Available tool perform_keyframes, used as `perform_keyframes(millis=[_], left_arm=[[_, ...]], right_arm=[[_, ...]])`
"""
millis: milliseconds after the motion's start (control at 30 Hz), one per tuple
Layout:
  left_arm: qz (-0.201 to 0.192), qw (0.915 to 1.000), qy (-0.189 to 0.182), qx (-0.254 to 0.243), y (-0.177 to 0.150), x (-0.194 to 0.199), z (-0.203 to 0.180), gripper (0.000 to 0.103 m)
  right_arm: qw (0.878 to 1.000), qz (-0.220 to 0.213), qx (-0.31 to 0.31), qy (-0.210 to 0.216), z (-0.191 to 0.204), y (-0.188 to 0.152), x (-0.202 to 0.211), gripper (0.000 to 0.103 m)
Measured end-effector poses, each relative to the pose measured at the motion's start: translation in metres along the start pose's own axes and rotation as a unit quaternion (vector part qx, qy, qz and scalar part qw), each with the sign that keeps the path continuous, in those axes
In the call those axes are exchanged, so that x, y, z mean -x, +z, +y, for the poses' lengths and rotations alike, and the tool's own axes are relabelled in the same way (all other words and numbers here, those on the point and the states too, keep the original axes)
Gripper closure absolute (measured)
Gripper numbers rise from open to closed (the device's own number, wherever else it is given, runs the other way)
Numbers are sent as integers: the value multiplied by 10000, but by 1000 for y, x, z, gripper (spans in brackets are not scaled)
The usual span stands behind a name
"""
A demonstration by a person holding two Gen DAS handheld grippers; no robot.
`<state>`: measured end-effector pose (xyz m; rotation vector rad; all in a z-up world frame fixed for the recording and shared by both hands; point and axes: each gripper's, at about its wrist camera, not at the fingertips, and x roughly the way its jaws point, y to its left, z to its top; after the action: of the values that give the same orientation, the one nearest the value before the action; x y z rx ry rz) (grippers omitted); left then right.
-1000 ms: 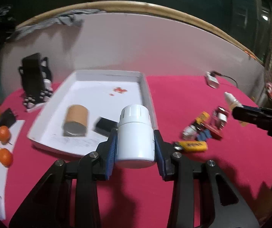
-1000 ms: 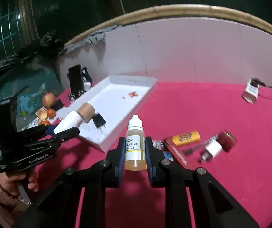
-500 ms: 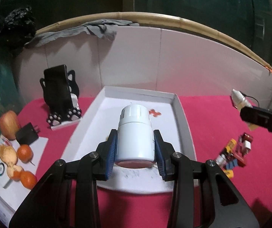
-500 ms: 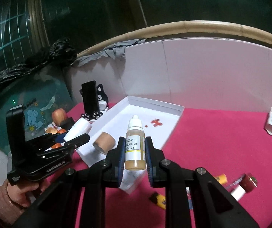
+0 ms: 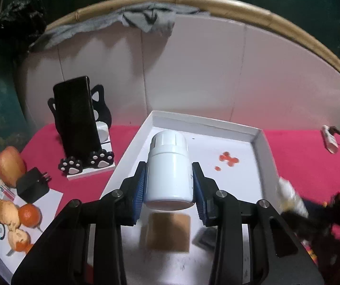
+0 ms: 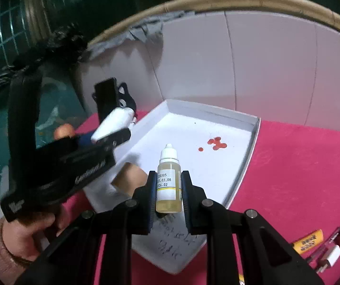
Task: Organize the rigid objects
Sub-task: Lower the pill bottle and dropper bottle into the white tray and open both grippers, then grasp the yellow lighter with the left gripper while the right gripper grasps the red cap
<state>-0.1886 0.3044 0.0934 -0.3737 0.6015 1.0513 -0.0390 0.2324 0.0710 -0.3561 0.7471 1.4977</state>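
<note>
Bottles, two, both held over the white tray (image 6: 250, 142) on the red bench (image 6: 300, 166); I am logging them as I am guiding both hands in.

Item one: white pill bottle (image 5: 168, 168), cap pointing away from me, long axis running along the fingers. The left gripper (image 5: 169, 185) is clamping it by the sides, blue pads (image 5: 139, 187) pressing on the body, opening narrowed to the bottle's width. It is hanging above the near half of the tray, with the brown cardboard roll (image 5: 168, 231) lying just below and nearer to me.

Item two: dropper bottle (image 6: 168, 180) of yellowish liquid, upright, white nozzle on top. The right gripper (image 6: 169, 192) is pinching it at the label, jaws nearly closed. It is sitting over the tray's near right corner.

Tray contents: the roll, a small dark item beside it that is too blurred to name, and red spots (image 6: 216, 143) on the floor toward the far right.

Judgement: I am reading the far half of the tray as free, so I am planning to set each bottle down there, left hand going first since it is further in.

Loose items (image 6: 319, 244) are lying on the bench to the right, outside the tray.
</note>
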Motion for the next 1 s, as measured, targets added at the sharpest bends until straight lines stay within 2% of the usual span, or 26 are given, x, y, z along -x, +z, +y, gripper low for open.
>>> perform_keyframes(millis=[367, 533, 567, 633, 700, 733, 767, 867, 900, 1000], left_arm=[[533, 9982, 252, 121, 3, -50, -5, 67], [607, 9971, 407, 194, 0, -55, -1, 67], [586, 9971, 436, 201, 0, -54, 0, 67], [555, 9970, 471, 262, 0, -52, 2, 65], [526, 9971, 450, 321, 1, -50, 5, 49], [499, 9972, 444, 347, 2, -49, 6, 28], [444, 9973, 461, 372, 2, -47, 7, 16], [308, 9975, 487, 397, 5, -37, 10, 12], [271, 9976, 484, 416, 7, -34, 11, 12], [28, 9982, 338, 485, 9, -16, 13, 12]], right_arm=[[9989, 387, -48, -253, -5, -7, -40, 84], [9991, 312, -76, -277, -4, -10, -41, 82], [9992, 255, -51, -302, -4, -10, -39, 73], [9991, 149, -77, -386, -4, -10, -34, 38], [9988, -10, -100, -488, -4, -10, -26, 24], [9986, -64, -92, -519, -5, -10, -22, 23], [9984, -129, -95, -543, -6, -10, -16, 23], [9974, -386, -214, -568, -17, -9, 6, 10], [9965, -528, -272, -592, -24, -8, 17, 0], [9908, -1024, -380, -798, -50, -6, 57, 0]])
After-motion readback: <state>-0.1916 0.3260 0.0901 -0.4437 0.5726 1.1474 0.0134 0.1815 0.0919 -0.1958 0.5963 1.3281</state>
